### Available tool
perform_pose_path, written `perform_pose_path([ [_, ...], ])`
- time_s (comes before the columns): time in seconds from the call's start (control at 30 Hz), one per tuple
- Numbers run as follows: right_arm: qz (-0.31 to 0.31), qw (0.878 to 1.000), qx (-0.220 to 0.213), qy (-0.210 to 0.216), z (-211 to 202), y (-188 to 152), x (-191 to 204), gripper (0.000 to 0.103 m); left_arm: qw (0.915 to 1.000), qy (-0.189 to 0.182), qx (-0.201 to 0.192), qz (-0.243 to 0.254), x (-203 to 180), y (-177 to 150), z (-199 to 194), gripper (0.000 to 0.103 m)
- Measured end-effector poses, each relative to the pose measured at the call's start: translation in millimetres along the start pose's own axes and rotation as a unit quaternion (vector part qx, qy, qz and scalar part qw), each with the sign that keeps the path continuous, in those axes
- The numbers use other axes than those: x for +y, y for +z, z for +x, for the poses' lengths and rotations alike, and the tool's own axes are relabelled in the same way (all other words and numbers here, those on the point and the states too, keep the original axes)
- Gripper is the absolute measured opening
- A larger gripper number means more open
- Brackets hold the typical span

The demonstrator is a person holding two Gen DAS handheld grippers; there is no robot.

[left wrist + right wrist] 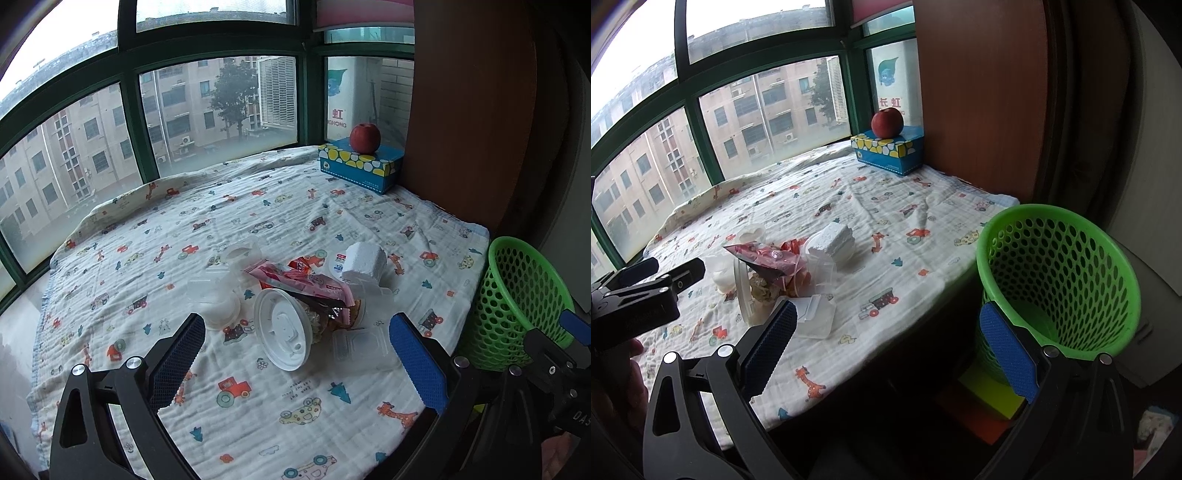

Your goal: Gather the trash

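Left wrist view: your left hand-held gripper [297, 363] is spread apart, empty, trash pile [295, 295] at 12 o'clock on the blanket [184, 229]. Your right hand-held gripper [888, 352] gapes too, basket [1060, 273] at 2 o'clock.

The left gripper [295, 354] and the right gripper [886, 350] both hover with jaws spread wide (nothing between them).

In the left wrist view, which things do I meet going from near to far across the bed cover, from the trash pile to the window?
White cup lid → pink wrapper → white foam block → tissue box → red apple on top of that box.
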State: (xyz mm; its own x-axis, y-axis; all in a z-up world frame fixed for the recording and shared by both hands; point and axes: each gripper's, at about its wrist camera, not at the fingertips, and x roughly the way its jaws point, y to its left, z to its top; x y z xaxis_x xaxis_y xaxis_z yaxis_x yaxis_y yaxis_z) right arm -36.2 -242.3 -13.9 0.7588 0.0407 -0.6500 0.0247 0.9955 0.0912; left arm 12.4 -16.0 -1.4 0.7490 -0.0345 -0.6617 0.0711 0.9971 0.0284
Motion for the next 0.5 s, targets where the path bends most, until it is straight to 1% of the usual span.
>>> perform_pose_path([
  [0.07,-0.002,1.0,0.0,0.003,2.3,1.5,1.2,0.098,1.0,0.001,-0.001,-0.004,5.0,1.6,1.2,0.097],
  [0.27,-0.01,1.0,0.002,0.008,9.9,6.0,5.6,0.098,0.9995,0.023,-0.009,-0.017,24.2,10.6,3.0,0.097],
  [0.5,-0.026,0.999,0.011,0.026,25.6,10.6,16.6,0.098,0.998,0.045,-0.016,-0.041,52.7,20.4,5.2,0.097],
])
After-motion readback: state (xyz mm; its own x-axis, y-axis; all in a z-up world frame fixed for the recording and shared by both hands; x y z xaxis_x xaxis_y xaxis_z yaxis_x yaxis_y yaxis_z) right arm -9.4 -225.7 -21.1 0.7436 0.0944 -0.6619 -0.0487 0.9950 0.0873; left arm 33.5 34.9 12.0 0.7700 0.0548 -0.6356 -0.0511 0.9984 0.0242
